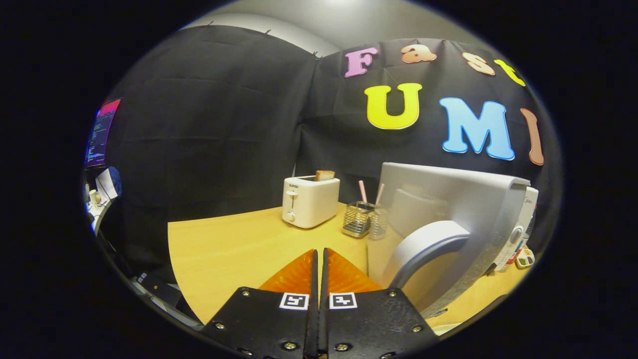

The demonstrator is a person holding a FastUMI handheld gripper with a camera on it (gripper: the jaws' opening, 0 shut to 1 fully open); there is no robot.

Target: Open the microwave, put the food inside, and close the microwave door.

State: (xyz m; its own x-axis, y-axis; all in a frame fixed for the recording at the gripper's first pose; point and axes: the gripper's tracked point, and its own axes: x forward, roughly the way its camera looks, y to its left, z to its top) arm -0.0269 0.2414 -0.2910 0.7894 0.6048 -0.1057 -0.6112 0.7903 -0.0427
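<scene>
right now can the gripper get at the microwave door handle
Probably yes. The gripper has its jaws shut on nothing, and the curved handle on the open microwave door sits just ahead and to their right over bare table. The jaws would need to open first.

microwave (518,234) interior hidden — door (448,209) blocks

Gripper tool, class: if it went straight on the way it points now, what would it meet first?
Probably bare table: the tool is shut, holding nothing. Further along that line stand the toaster and wire holder; the open microwave door lies just right. Depth is unclear.
</scene>
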